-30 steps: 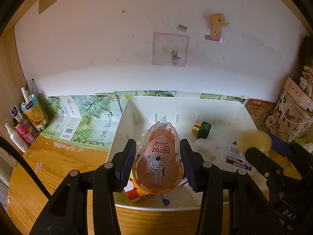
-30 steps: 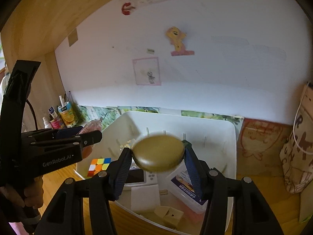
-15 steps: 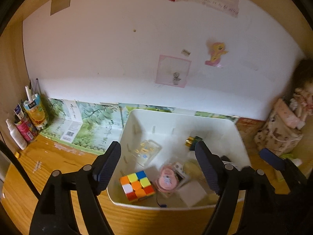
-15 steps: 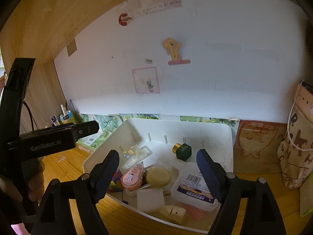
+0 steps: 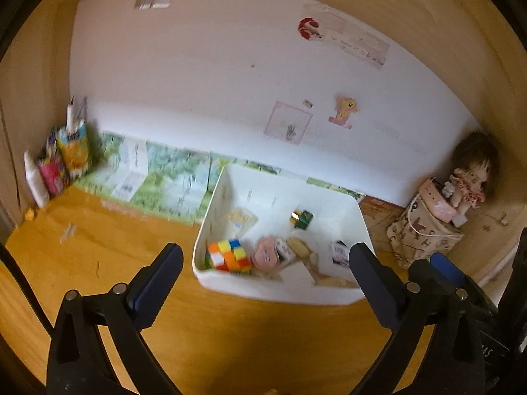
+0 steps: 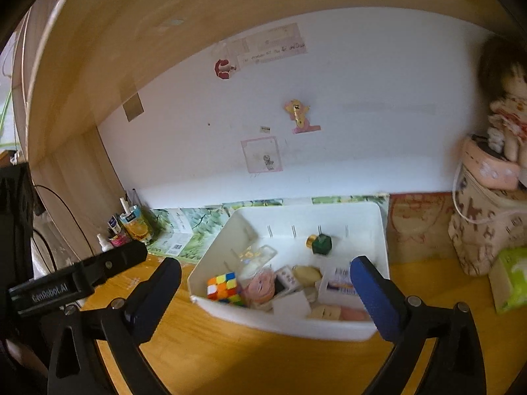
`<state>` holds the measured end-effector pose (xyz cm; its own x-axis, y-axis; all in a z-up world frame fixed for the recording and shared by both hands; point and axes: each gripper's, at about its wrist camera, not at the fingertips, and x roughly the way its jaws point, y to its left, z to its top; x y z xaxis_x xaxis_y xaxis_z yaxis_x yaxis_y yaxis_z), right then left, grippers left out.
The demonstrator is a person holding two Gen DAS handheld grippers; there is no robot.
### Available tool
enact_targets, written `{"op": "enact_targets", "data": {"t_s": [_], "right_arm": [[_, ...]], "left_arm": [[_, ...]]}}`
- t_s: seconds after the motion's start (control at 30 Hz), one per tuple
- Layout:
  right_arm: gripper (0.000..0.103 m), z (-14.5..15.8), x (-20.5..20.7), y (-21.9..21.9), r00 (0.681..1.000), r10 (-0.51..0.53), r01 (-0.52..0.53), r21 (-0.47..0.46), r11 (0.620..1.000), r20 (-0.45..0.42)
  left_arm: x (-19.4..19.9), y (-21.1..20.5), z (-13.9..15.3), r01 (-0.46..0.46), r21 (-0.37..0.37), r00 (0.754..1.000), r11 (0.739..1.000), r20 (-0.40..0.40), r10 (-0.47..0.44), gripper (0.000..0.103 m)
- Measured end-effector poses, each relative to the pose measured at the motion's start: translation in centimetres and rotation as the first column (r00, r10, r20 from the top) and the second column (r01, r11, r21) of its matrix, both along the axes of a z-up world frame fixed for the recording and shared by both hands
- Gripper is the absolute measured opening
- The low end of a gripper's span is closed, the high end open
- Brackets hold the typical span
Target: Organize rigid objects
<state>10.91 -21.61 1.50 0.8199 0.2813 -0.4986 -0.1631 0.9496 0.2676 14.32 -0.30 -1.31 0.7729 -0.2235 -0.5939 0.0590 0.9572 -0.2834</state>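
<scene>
A white bin (image 5: pixel 230 181) (image 6: pixel 383 230) stands on the wooden desk. It holds a colour cube (image 5: pixel 228 255) (image 6: pixel 224 288), a pink correction tape (image 5: pixel 265 252) (image 6: pixel 262 284), a round gold compact (image 5: pixel 298 247) (image 6: pixel 308 273), a green gold-capped bottle (image 5: pixel 302 219) (image 6: pixel 320 243), a clear case (image 6: pixel 258 253) and a labelled clear box (image 6: pixel 341 284). My left gripper (image 5: pixel 266 283) is open and empty, back from the bin's near wall. My right gripper (image 6: pixel 265 291) is open and empty, also short of the bin.
Small bottles and a juice carton (image 5: pixel 70 151) (image 6: pixel 131 225) stand at the back left. A patterned pouch with a doll (image 5: pixel 428 230) (image 6: pixel 484 220) stands at the right, a green tissue pack (image 6: pixel 510 279) beside it. The left gripper's body (image 6: pixel 75 283) shows at the right view's left.
Both grippers opened and dropped their loads into the bin: the left let go of the correction tape, the right the gold compact. Both then pulled back and up from the bin.
</scene>
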Motion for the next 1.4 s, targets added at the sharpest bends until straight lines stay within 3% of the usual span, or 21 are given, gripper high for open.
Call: {"op": "enact_targets", "data": {"t_s": [0.13,0.3,0.57,0.8,0.9,1.13,1.4], "right_arm": [[0.103,-0.4,-2.2,0.5,0.995,-0.036,0.033,-0.028,0.999,-0.098],[0.103,-2.2,-4.6,1.1,0.969,-0.058,0.051,-0.035,0.998,-0.241],[0.103,-6.9,-8.3,1.7,0.874,-0.078,0.082,-0.013,0.997,-0.479],[0.103,-7.9,-9.3,1.8,0.837,-0.092,0.085,-0.038,0.996,-0.54],[0.103,-7.6,-9.1,2.7,0.838,-0.072,0.051,-0.054,0.997,-0.54],[0.103,-4.5,-8.4,3.4,0.889,-0.077,0.033,-0.103,0.994,-0.452],[0.103,-1.3,-7.7,3.5,0.943,-0.077,0.036,-0.13,0.991,-0.323]], "left_arm": [[-1.8,0.3,-1.2,-0.016,-0.021,0.997,1.0,-0.077,0.014,0.102],[-3.2,-0.8,-3.1,0.037,0.026,0.982,0.999,-0.187,-0.032,0.102],[-5.6,-0.4,-6.4,0.063,0.089,0.936,0.994,-0.35,-0.028,0.102],[-7.1,-0.3,-8.9,0.108,0.138,0.886,0.984,-0.463,-0.032,0.102],[-7.2,0.2,-8.6,0.087,0.136,0.888,0.987,-0.46,-0.015,0.102],[-6.8,0.0,-6.0,0.093,0.133,0.928,0.987,-0.371,-0.037,0.102],[-6.3,-0.5,-2.3,0.101,0.139,0.973,0.985,-0.221,-0.069,0.102]]}}
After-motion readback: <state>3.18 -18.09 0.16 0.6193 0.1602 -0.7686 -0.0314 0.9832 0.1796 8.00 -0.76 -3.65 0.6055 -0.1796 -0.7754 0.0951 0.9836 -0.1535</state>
